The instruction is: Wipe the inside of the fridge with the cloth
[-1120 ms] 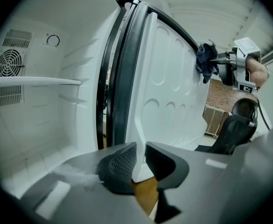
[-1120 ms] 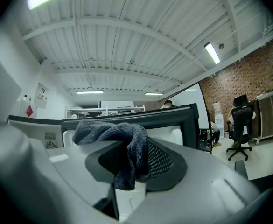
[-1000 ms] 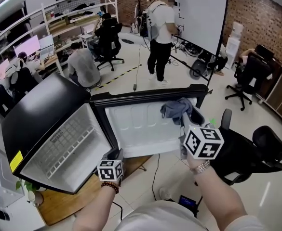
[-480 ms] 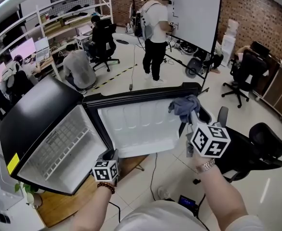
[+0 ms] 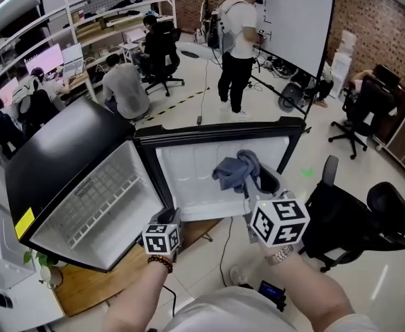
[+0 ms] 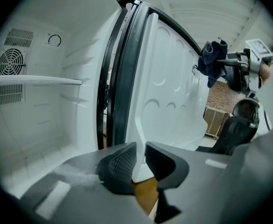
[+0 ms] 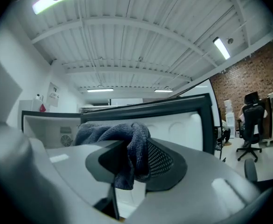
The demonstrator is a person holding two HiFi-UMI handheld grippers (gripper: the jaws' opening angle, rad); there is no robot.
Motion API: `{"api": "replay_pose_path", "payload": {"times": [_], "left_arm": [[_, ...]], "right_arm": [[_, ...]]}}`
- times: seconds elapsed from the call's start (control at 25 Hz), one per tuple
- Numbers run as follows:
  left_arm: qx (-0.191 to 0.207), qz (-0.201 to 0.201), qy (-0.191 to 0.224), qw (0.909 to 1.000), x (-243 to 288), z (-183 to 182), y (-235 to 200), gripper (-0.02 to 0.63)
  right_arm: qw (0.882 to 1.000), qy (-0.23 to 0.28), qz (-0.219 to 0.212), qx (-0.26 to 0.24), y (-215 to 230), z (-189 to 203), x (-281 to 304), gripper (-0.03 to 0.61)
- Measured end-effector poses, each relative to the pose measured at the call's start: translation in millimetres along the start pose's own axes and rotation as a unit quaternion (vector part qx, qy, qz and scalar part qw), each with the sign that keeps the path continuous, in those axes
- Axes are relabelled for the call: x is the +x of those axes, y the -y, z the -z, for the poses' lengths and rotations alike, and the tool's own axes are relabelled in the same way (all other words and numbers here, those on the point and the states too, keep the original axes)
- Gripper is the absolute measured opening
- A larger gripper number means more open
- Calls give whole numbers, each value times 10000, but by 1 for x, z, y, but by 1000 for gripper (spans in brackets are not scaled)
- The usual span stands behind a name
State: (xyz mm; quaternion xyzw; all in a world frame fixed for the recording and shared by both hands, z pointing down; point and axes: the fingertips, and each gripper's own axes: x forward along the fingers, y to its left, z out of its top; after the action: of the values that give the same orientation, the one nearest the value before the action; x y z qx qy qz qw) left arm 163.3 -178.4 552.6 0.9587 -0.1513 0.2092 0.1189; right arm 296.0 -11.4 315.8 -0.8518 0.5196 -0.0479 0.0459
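The small black fridge (image 5: 64,151) stands open, its white inside with a shelf (image 6: 33,80) at the left. Its door (image 5: 202,178) is swung wide and shows a white moulded liner (image 6: 173,87). My left gripper (image 5: 166,221) (image 6: 141,154) is shut on the door's lower edge, with the white rim pinched between the pads. A blue-grey cloth (image 5: 234,171) (image 7: 113,132) (image 6: 213,59) is bunched in my right gripper (image 5: 252,189) (image 7: 135,158), which is shut on it and holds it in front of the door liner, right of its middle.
The fridge sits on a low wooden board (image 5: 112,282) with a cable (image 5: 223,247) on the floor beside it. A black office chair (image 5: 354,220) stands close on the right. Behind are a whiteboard (image 5: 295,26) with a standing person, and seated people at desks (image 5: 126,81).
My right gripper has carried the cloth left and a little lower, from the door's right part toward its middle. The left gripper has kept its hold on the door edge.
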Motion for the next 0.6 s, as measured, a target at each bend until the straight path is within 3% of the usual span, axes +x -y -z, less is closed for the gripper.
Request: {"api": "replay_pose_path", "payload": {"times": [0.28, 0.6], "left_arm": [[-23, 83, -45, 10000, 1, 0, 1, 67], [-37, 172, -54, 9998, 2, 0, 1, 67]], "right_arm": [[9961, -350, -803, -138, -88, 32, 37, 121], [9900, -686, -1222, -151, -143, 63, 70, 121]]}}
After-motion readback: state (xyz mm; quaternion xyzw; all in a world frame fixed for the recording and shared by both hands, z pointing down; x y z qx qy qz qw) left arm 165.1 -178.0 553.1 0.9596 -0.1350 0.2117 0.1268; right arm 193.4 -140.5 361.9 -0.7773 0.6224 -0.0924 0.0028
